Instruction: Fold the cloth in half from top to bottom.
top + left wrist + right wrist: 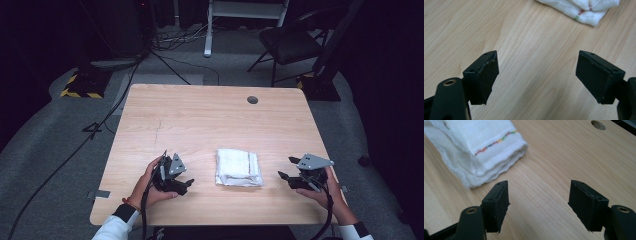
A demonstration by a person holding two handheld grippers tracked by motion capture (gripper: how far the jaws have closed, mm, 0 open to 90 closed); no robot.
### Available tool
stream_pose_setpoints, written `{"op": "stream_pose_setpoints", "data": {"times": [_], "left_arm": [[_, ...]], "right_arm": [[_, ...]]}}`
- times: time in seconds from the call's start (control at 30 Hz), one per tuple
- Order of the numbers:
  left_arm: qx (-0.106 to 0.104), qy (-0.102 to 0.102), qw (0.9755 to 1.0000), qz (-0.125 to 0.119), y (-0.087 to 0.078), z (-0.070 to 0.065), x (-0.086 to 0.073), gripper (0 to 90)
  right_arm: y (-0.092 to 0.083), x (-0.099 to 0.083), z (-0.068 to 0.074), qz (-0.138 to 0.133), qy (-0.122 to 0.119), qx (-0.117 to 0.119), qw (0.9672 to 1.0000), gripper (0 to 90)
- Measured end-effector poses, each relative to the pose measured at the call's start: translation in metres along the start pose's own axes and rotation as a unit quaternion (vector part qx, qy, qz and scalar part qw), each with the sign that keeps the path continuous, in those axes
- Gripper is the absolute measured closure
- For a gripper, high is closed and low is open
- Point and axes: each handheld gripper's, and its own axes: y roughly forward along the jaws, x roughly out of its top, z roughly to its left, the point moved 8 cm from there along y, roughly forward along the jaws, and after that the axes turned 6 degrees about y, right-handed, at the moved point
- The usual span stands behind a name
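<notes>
White cloth [238, 167], folded into a thick pad with a thin multicoloured stitched stripe along one layer, lies flat on the pale wood bench [210, 115], right between the two grippers and touching neither. Left gripper [186, 184] sits just off the cloth's left side, held in the person's left hand [147, 185], its tips aimed toward the cloth; in the left gripper view its jaws stand wide apart over bare wood grain with nothing between them, and a corner of the cloth [584, 10] shows ahead and to the right of its far jaw. Right gripper [286, 168] waits off the cloth's right side, held in the right hand [327, 192], grey three-cornered plate on top. From the right gripper view its jaws are spread too, empty, bare bench between the pads, and the cloth [474, 152] lies ahead and to the left, its folded edge near the left jaw but clear of it. Beyond that gripper, a round cable hole [598, 124] in the bench.
</notes>
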Motion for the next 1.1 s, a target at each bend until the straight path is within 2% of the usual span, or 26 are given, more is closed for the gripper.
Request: {"op": "stream_pose_setpoints", "data": {"times": [0.37, 0.5, 0.67, 0.8, 0.97, 1.1], "left_arm": [[0.025, -0.005, 0.9995, 0.018, -0.013, 0.010, -0.024, 18.7], [0.028, -0.008, 0.9994, 0.019, -0.017, 0.014, -0.034, 18.4], [0.033, -0.017, 0.9989, 0.027, -0.019, 0.020, -0.048, 18.4], [0.044, -0.028, 0.9976, 0.046, -0.019, 0.026, -0.060, 18.7], [0.039, -0.048, 0.9973, 0.040, -0.022, 0.032, -0.071, 18.8], [0.037, -0.053, 0.9973, 0.034, -0.025, 0.035, -0.078, 18.8]], "right_arm": [[-0.006, -0.022, -0.013, 0.019, 0.016, -0.013, 0.9996, 32.7], [-0.009, -0.032, -0.019, 0.024, 0.028, -0.021, 0.9991, 32.7], [-0.012, -0.045, -0.025, 0.027, 0.048, -0.022, 0.9983, 32.3], [-0.014, -0.055, -0.030, 0.030, 0.059, -0.024, 0.9975, 31.9], [-0.016, -0.067, -0.037, 0.033, 0.087, -0.022, 0.9954, 30.6], [-0.019, -0.076, -0.045, 0.030, 0.112, -0.024, 0.9930, 28.8]]}}
